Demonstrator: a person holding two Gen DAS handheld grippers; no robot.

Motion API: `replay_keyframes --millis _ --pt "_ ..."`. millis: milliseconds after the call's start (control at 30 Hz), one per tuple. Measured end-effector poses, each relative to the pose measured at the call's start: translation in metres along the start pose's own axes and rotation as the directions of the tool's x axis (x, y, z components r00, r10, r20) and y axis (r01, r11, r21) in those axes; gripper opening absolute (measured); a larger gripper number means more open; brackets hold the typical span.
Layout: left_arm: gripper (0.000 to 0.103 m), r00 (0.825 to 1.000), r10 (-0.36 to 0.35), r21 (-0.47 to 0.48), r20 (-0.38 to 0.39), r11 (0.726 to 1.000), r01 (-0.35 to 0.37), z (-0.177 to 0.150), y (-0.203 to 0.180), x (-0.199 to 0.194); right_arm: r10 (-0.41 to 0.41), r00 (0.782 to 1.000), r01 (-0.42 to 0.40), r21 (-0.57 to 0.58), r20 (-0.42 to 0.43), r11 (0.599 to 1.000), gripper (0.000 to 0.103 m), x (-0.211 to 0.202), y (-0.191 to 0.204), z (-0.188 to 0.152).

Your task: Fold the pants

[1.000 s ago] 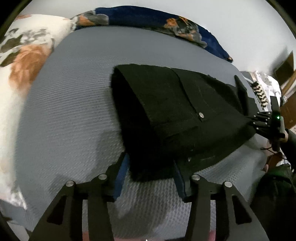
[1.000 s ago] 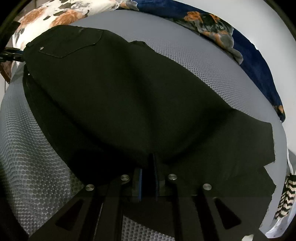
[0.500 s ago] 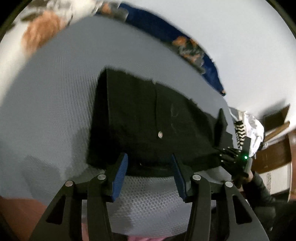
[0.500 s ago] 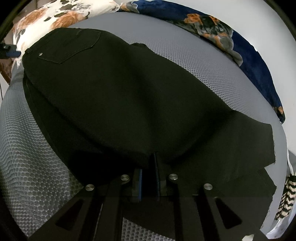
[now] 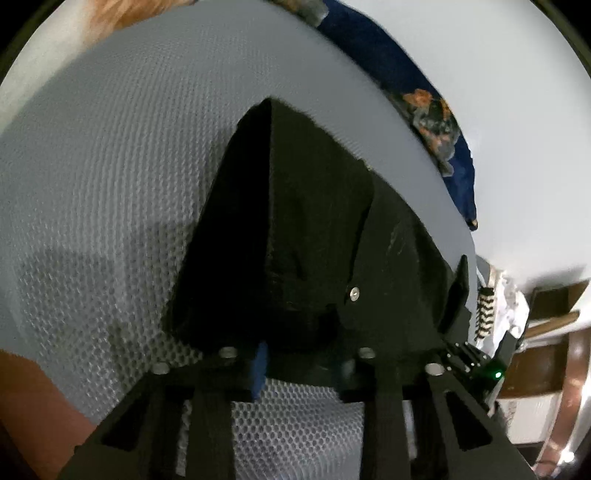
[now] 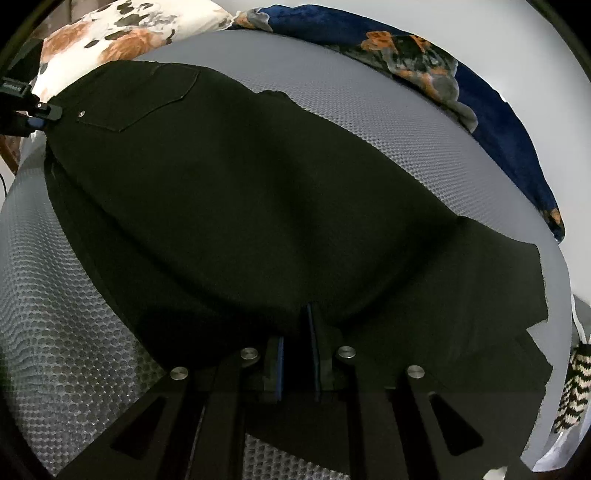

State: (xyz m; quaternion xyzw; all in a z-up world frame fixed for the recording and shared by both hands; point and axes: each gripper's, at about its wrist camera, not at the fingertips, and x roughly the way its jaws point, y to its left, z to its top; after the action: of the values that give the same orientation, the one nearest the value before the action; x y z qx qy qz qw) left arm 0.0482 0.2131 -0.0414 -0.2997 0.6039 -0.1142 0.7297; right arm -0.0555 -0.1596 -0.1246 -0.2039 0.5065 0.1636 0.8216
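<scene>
The black pants (image 6: 236,206) lie spread across the grey honeycomb-textured bed (image 6: 424,122), waist end toward the floral pillow (image 6: 122,33) and leg hems trailing toward the dark blue floral blanket (image 6: 491,103) side. One leg already seems to lie over the other, so the length-wise fold looks to be the step in hand.

The right claw (image 6: 297,354) is clenched on the near edge of the pants about mid-leg, with a ridge of cloth pinched between its blue-lined fingers (image 6: 314,332). The left claw (image 5: 306,354) is at the waist corner, close to the rivet (image 5: 354,293) of the back pocket; its jaws are closing with the waistband edge between them, and the dark cloth hides whether the pads have bitten yet. In the right wrist view this claw shows small at the far left, at the waist corner (image 6: 40,110).

To do this well, the left claw should finish closing on all layers of the waistband, not just the top one, or the lower layer will slide out when lifted. Both hands should then rise together just enough to clear the bed and keep the cloth taut between them, so that no slack bunches mid-leg. Carrying the waist toward the hems, or the hems toward the waist, in one even sweep with edges aligned should give a square fold. The main risk, I judge, is a shallow pinch slipping from this fairly heavy fabric.
</scene>
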Motion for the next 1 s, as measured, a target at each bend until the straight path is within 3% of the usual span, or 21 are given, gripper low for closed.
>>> replay_keyframes --millis 233,433,567,633,700,733,800,833,900,1000 --pt "0.020 1.000 0.028 0.116 0.013 0.993 -0.030 0.006 -0.004 -0.013 0.076 0.997 -0.075 0.021 -0.006 0.997 0.007 -0.023 0.006 -0.008" --pt "0.021 0.978 0.209 0.276 -0.004 0.940 -0.200 0.002 -0.007 0.010 0.077 0.996 -0.077 -0.011 -0.044 0.997 0.008 -0.007 0.021 -0.013" --pt "0.030 0.959 0.281 0.357 0.039 0.892 -0.276 -0.006 -0.017 0.014 0.094 0.995 -0.094 -0.003 -0.041 0.996 0.011 -0.007 0.018 -0.013" --pt "0.035 0.954 0.294 0.371 0.052 0.882 -0.291 -0.007 -0.019 0.011 0.096 0.995 -0.096 0.008 -0.034 0.995 0.015 -0.007 0.015 -0.013" --pt "0.054 0.945 0.318 0.367 0.075 0.872 -0.323 -0.008 -0.020 0.003 0.101 0.995 -0.100 0.032 -0.024 0.994 0.028 -0.007 0.011 -0.013" --pt "0.057 0.942 0.326 0.371 0.087 0.867 -0.334 -0.009 -0.019 -0.002 0.113 0.994 -0.112 0.053 -0.014 0.992 0.037 -0.009 0.008 -0.015" --pt "0.058 0.941 0.322 0.385 0.100 0.860 -0.335 -0.011 -0.018 -0.017 0.158 0.987 -0.159 0.107 0.022 0.982 0.039 -0.011 0.000 -0.019" --pt "0.058 0.931 0.345 0.397 0.121 0.843 -0.364 -0.014 -0.018 -0.026 0.178 0.983 -0.181 0.131 0.035 0.975 0.039 -0.011 -0.003 -0.020" --pt "0.058 0.916 0.372 0.419 0.151 0.815 -0.401 -0.015 -0.022 -0.037 0.186 0.981 -0.192 0.149 0.051 0.970 0.039 -0.012 -0.005 -0.023" --pt "0.058 0.909 0.366 0.429 0.200 0.801 -0.418 -0.018 -0.030 -0.055 0.178 0.982 -0.185 0.138 0.066 0.973 0.039 -0.012 -0.003 -0.022"
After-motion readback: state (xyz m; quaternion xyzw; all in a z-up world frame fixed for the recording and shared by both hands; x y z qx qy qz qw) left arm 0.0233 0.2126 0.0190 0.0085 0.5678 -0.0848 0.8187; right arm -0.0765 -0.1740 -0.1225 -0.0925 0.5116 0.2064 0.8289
